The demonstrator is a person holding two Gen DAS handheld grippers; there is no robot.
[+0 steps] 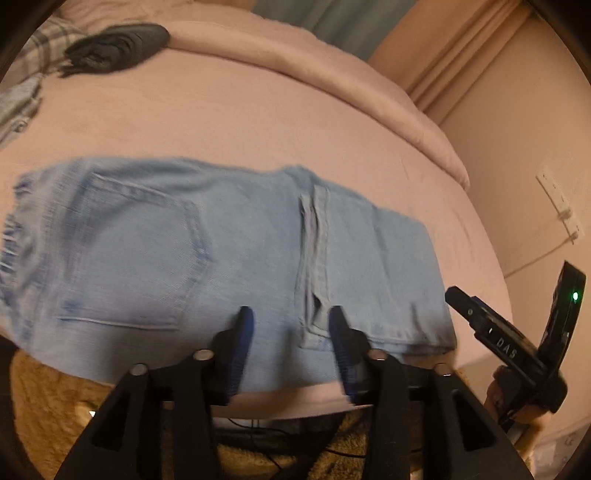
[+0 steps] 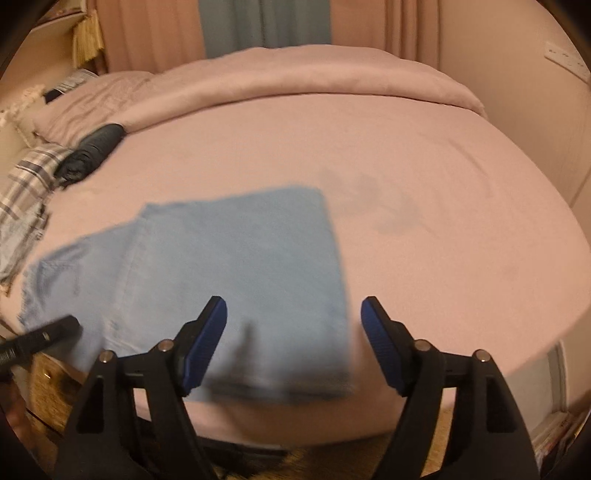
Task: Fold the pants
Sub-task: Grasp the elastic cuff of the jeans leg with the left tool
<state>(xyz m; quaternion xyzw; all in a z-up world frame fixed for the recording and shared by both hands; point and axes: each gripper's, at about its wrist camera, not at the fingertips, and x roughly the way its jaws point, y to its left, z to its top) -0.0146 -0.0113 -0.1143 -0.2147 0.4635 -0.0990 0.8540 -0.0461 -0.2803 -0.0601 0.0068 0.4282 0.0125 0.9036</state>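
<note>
in the left wrist view we find the left gripper angled down over the near edge of the bed, its two blue-padded fingers standing apart with nothing clamped between them; the pads sit above the cloth and we see no pinch on it. the pants, light blue denim, lie folded and flat on the pink sheet close to the near edge, a back pocket showing on the left part and a folded leg with its seam lying across the right part. at the right margin we note the right gripper seen from the side, a green light lit on its body, with part of a hand beneath it; it sits just off the right end of the denim. a dark bundle of cloth and a plaid garment lie at the far left of the bed, well apart from the denim. in the right wrist view we find the right gripper likewise tilted downward, its jaws spread wide and holding nothing; the right edge of the folded pants falls between the two pads, below them, with bare sheet under the right finger. the picture is blurred, so finer detail of the cloth we cannot tell. a black tip of the left gripper enters at the lower left, over the denim's near-left corner. curtains hang beyond the bed.
</note>
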